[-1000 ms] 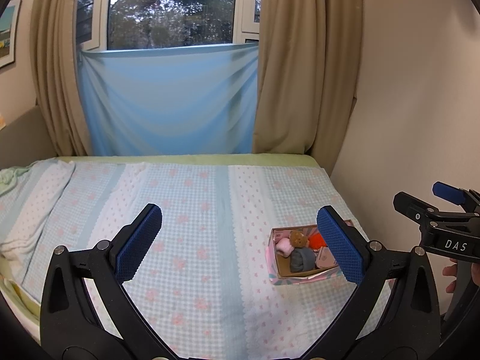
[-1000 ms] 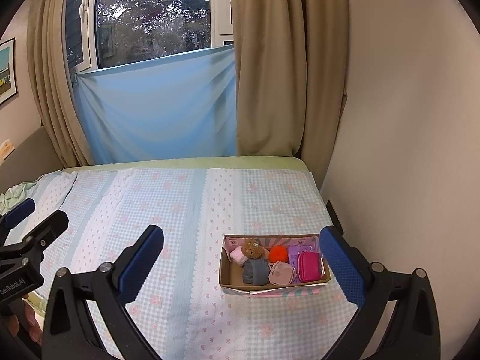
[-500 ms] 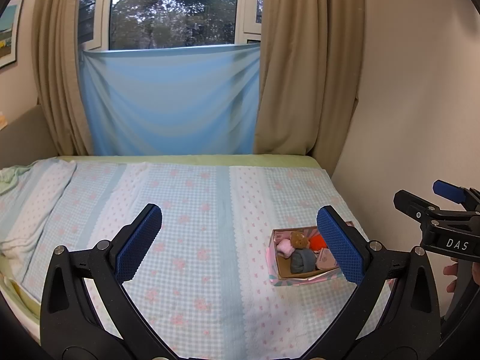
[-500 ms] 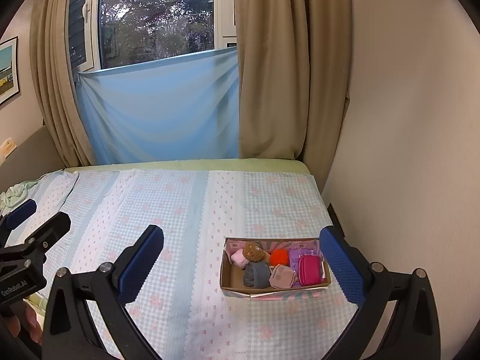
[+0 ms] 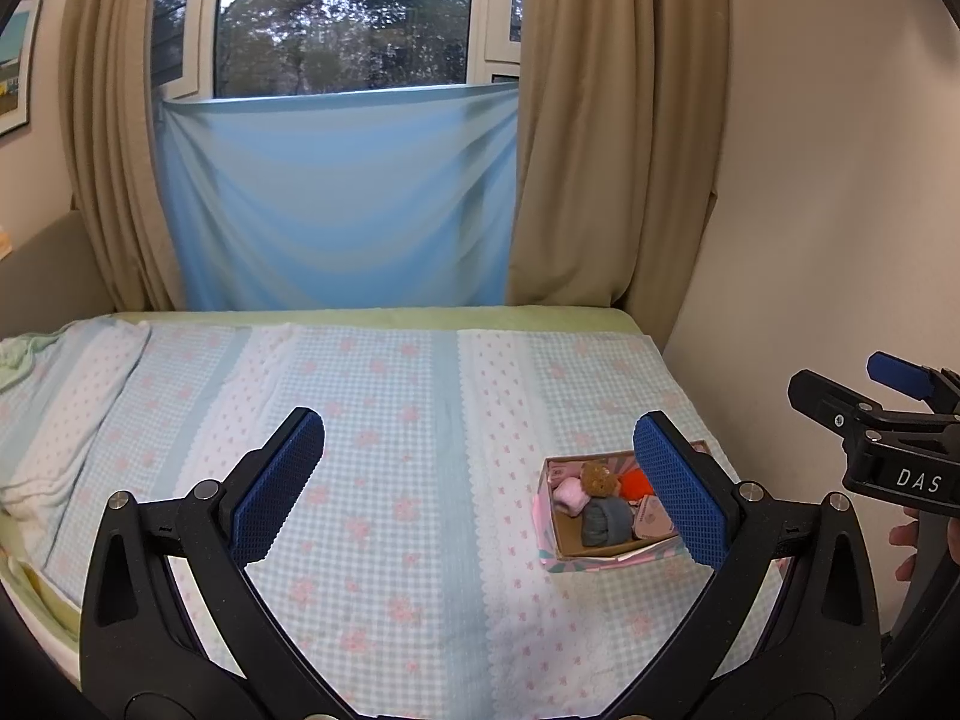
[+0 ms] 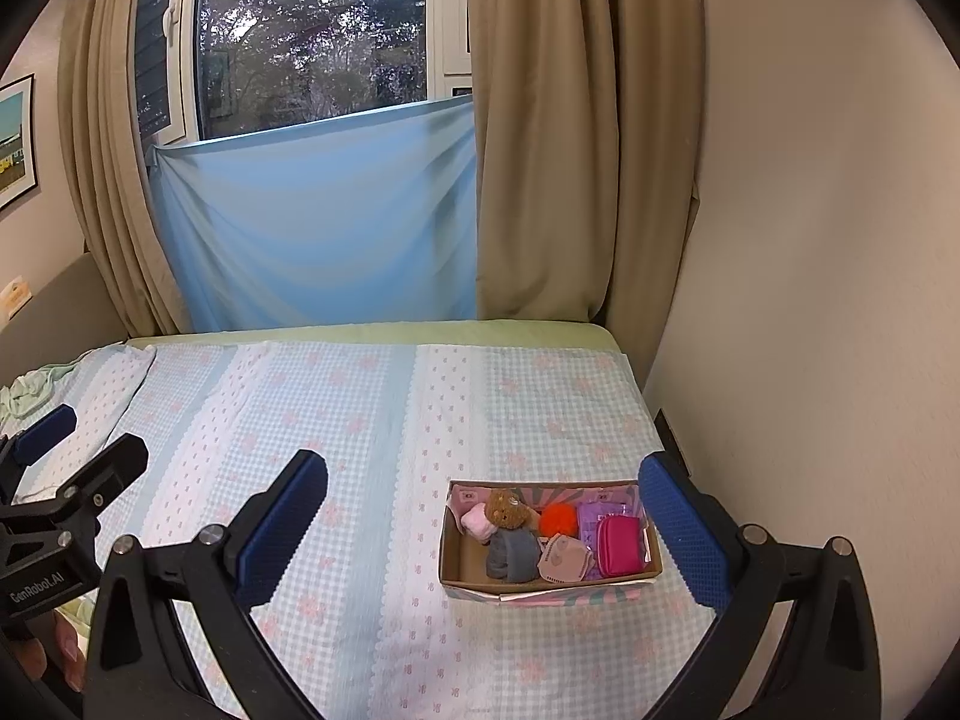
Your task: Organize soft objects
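A small cardboard box (image 6: 462, 573) sits on the bed at the right, also in the left wrist view (image 5: 549, 519). It holds several soft things: a brown teddy bear (image 6: 507, 509), a pink roll (image 6: 477, 523), a grey cloth (image 6: 513, 552), an orange pompom (image 6: 558, 519), a beige mask (image 6: 564, 558), a magenta pouch (image 6: 621, 545) and a purple packet (image 6: 597, 513). My left gripper (image 5: 480, 474) is open and empty, held above the bed left of the box. My right gripper (image 6: 483, 525) is open and empty, well back from the box.
The bed has a light blue checked cover (image 6: 360, 420) with a rumpled white and green fold at the left (image 5: 36, 372). A wall (image 6: 810, 300) runs along the bed's right side. Beige curtains (image 6: 576, 150) and a blue cloth (image 6: 324, 222) hang beyond the far edge.
Both grippers have drifted slightly back and up, so the box sits a little lower in each view. Both stay open and empty.
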`<state>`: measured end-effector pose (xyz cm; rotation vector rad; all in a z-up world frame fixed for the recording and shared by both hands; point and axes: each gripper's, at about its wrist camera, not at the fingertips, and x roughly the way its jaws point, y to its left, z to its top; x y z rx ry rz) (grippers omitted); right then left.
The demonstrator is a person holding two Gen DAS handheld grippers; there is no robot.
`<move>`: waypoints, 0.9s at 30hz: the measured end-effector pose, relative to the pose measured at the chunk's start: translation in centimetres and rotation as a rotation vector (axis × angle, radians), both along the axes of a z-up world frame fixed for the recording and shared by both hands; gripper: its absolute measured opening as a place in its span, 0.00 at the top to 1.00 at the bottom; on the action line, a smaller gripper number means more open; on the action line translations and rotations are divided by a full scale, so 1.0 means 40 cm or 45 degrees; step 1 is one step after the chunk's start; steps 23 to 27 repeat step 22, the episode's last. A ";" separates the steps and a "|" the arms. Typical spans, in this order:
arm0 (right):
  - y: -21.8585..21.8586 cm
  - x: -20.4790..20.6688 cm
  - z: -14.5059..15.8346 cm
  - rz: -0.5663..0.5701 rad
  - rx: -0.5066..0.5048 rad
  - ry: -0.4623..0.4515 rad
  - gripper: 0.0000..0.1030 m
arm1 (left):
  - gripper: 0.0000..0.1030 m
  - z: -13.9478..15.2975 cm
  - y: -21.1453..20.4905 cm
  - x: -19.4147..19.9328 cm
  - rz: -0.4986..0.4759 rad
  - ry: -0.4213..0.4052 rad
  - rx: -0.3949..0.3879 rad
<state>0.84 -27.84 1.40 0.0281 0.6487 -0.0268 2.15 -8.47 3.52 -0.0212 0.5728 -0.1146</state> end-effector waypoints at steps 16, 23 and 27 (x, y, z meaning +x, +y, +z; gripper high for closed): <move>0.000 0.038 0.008 0.002 -0.008 -0.004 0.00 | 0.00 -0.017 0.038 0.046 0.058 0.005 -0.025; 0.004 0.084 -0.006 -0.004 0.000 0.014 0.00 | 0.00 -0.041 0.046 0.088 0.072 0.017 0.023; 0.004 0.084 -0.006 -0.004 0.000 0.014 0.00 | 0.00 -0.041 0.046 0.088 0.072 0.017 0.023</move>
